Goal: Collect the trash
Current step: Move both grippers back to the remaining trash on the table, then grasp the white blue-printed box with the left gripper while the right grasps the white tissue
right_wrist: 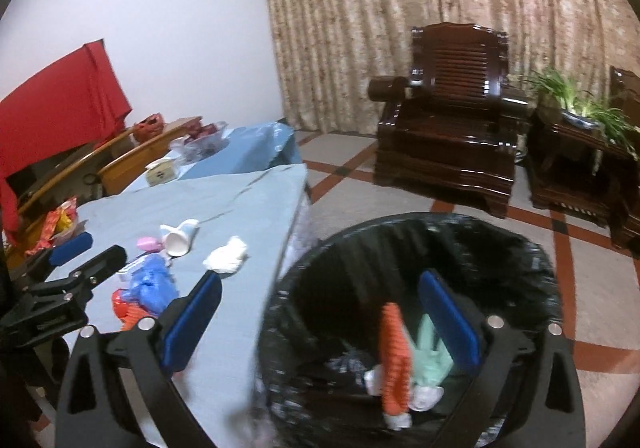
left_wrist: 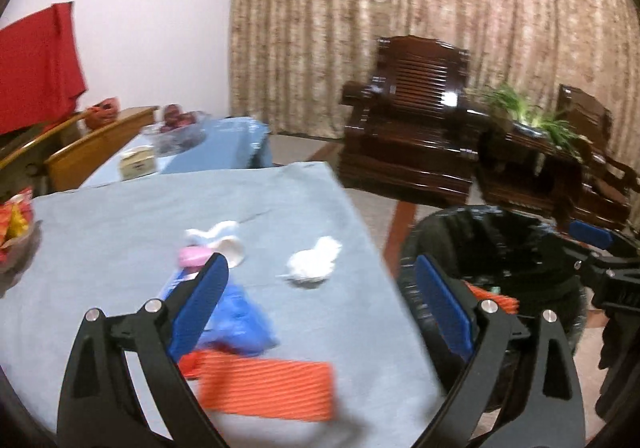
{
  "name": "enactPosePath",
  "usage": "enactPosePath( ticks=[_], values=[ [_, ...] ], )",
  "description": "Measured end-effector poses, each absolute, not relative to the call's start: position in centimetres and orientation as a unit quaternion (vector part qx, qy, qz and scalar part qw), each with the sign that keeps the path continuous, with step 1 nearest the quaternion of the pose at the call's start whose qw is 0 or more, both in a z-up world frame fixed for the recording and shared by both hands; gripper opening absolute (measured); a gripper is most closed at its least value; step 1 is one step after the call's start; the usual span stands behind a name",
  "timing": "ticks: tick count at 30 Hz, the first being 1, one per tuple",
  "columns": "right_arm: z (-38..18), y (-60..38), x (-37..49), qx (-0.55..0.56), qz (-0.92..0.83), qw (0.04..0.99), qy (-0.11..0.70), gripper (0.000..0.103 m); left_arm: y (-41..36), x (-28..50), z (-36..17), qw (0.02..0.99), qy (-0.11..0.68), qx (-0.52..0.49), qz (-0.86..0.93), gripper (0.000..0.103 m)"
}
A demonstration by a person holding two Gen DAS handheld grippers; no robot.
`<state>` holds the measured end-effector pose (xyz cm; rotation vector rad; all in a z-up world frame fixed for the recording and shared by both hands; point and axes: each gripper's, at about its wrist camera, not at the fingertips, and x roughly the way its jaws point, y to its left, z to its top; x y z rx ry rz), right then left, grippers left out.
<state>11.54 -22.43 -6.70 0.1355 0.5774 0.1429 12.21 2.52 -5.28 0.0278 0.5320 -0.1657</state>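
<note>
Nearest us, the left tool stands wide with nothing in it, over the edge of the surface; an orange wrapper lies just below it, with a blue bag beside its left finger. The right tool also stands wide and holds nothing – it hangs over the bin, where an orange wrapper, a pale green scrap and white bits lie inside. Farther out on the surface we see a tissue, a white cup and a pink lid – near one another. Beyond stand a dark chair and a curtain.
</note>
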Motion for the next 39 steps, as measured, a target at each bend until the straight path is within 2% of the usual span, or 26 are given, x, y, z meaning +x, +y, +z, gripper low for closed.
enactPosePath(
  ticks=[9, 20, 24, 30, 32, 39],
  values=[
    [-8.0, -16.1, 13.9, 0.037, 0.109, 0.949, 0.294, 0.097, 9.8, 12.3, -6.3, 0.961, 0.277, 0.007, -0.011, 0.091],
    [-10.0, -11.2, 18.1, 0.024, 0.129, 0.942, 0.309, 0.097, 13.6, 15.5, -9.4, 0.950, 0.310, -0.008, 0.025, 0.091],
    [-11.0, -10.2, 19.5, 0.020, 0.132, 0.938, 0.320, 0.097, 14.1, 17.5, -10.9, 0.944, 0.329, -0.013, 0.026, 0.084],
    [-12.3, -9.1, 21.1, 0.010, 0.131, 0.933, 0.335, 0.096, 14.3, 20.1, -13.0, 0.933, 0.359, -0.026, 0.016, 0.079],
    [-12.7, -8.8, 21.9, 0.008, 0.131, 0.931, 0.341, 0.092, 14.2, 20.6, -13.6, 0.930, 0.367, -0.029, 0.012, 0.074],
    [-14.1, -7.4, 25.0, 0.000, 0.125, 0.925, 0.358, 0.090, 14.5, 21.9, -15.0, 0.923, 0.382, -0.045, 0.008, 0.064]
  ],
)
